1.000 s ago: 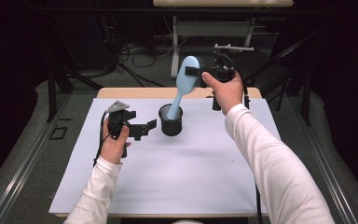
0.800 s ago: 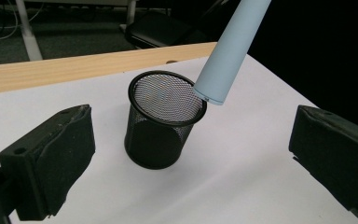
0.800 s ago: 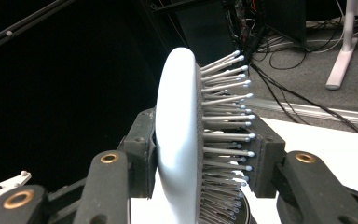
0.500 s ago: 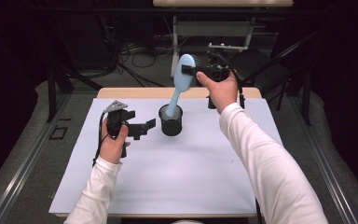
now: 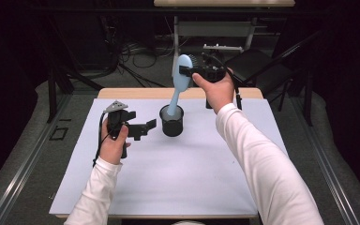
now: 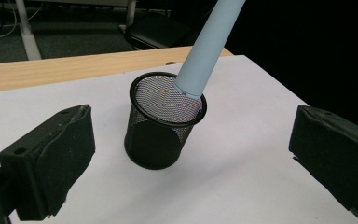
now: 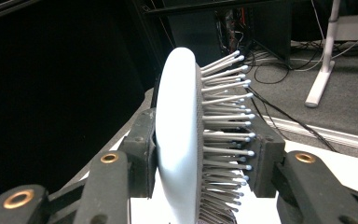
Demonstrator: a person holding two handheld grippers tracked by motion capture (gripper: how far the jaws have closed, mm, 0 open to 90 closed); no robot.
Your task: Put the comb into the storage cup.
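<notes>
The right gripper has its two black jaws closed on the oval head of a pale blue plastic hairbrush, one pad flat against the smooth back and the other pressed into the grey, ball-tipped bristles that stick out to the side. From the high view that same right gripper sits well above the table with the person's hand wrapped around its body, and the pale blue plastic hairbrush hangs down from it at a slant, handle lowermost. The handle end dips into a small round black wire-mesh cup standing upright on the white sheet that covers the wooden table; in the left gripper view the handle comes in over the far rim of the cup and leans toward that side, though whether it touches the rim or the bottom I cannot tell. The left gripper is held low just beside the cup, on its left, its jaws spread wide with nothing between them; its pads frame the cup from either side without touching it. Behind the table lie a tangle of dark cables on the grey floor and a white metal stand.
</notes>
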